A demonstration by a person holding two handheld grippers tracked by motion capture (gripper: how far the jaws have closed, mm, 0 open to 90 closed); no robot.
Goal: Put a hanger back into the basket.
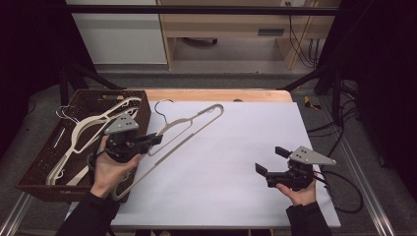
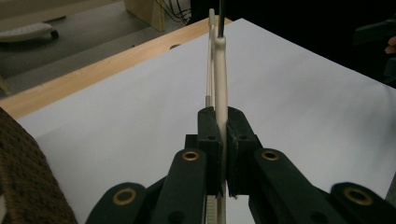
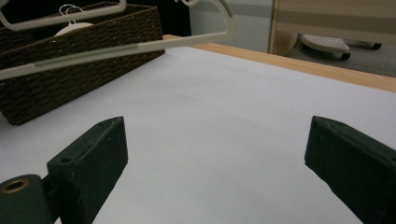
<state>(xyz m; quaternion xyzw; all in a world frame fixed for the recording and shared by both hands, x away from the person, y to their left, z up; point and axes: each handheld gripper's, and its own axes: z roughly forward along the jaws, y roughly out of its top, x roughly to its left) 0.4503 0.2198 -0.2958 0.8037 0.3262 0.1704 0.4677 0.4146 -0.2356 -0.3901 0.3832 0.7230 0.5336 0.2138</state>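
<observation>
A cream plastic clothes hanger (image 1: 189, 129) is held above the white sheet, slanting from the basket side up toward the table's far middle. My left gripper (image 1: 156, 140) is shut on its lower bar. In the left gripper view the hanger (image 2: 220, 88) stands edge-on, pinched between the two black jaws of the gripper (image 2: 223, 140). My right gripper (image 1: 268, 161) hovers open over the sheet's right side, its jaws wide apart with nothing between them (image 3: 215, 154). The hanger (image 3: 140, 46) crosses the top left of the right gripper view.
A dark woven basket (image 1: 39, 164) at the table's left holds more cream hangers (image 1: 83, 132). The basket (image 3: 79, 65) also stands beyond the open jaws. A white sheet (image 1: 236, 157) covers the wooden table (image 1: 216, 95). Cables lie on the floor at right.
</observation>
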